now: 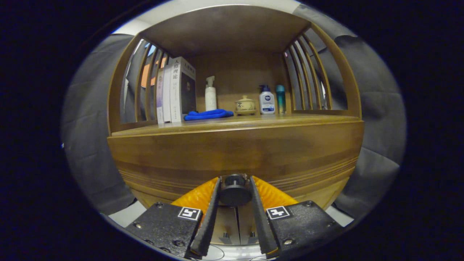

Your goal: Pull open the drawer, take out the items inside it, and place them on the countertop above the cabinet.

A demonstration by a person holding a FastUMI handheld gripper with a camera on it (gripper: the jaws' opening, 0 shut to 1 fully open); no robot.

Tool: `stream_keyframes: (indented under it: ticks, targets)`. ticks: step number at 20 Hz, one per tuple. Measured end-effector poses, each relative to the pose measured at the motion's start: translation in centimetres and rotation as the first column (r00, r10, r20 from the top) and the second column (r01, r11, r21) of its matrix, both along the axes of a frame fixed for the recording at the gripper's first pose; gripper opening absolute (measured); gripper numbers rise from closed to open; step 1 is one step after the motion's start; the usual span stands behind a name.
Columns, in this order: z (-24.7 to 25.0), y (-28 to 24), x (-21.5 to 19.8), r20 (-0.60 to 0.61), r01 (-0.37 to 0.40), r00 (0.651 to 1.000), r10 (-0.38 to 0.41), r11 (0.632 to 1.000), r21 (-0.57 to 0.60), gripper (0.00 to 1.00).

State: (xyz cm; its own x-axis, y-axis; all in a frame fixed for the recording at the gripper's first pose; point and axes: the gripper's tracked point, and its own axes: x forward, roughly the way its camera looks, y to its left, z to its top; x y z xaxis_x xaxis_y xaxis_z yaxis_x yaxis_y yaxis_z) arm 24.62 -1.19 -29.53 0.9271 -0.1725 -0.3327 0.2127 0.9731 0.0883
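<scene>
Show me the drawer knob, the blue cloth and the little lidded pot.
drawer knob (235, 194), gripper view, round face between the fingers
blue cloth (207, 115), gripper view, middle of its folds
lidded pot (245, 104), gripper view, its body

I count three books (176, 90) far left, three bottles (210, 94) (266, 99) (280, 98), one blue cloth (208, 114), one lidded pot (245, 104), one knob (235, 191) near, pinched by one gripper (235, 183).

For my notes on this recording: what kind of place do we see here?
Probably a staged home corner in a booth: a wooden cabinet whose shelf holds books, lotion bottles and a blue cloth, with grey cloth walls behind. The tool grips the drawer knob.
</scene>
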Motion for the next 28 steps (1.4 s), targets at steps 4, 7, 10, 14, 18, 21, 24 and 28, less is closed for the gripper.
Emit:
stream_keyframes:
  ticks: [4,7,10,14,18,21,24,28]
  targets:
    - [-0.2,-0.4,0.1,0.012,0.027,1.0,-0.026,1.0,-0.016,0.49]
    - [-0.4,-0.5,0.0,0.003,0.029,1.0,-0.029,0.998,-0.054,0.46]
    - [-0.5,-0.4,-0.1,-0.025,0.018,1.0,-0.019,0.999,-0.036,0.4]
    - [-0.4,-0.2,-1.1,-0.037,-0.008,0.999,0.006,0.998,-0.059,0.37]
    - [-0.1,0.2,-3.7,-0.038,-0.025,0.999,0.023,0.998,-0.054,0.37]
    - [0.3,0.7,-6.6,-0.032,-0.028,0.999,0.026,0.998,-0.056,0.37]
    - [0.5,1.2,-9.4,-0.017,-0.027,1.0,0.026,0.998,-0.058,0.37]
    - [0.6,2.1,-12.8,0.002,-0.066,0.998,0.066,0.998,-0.024,0.37]
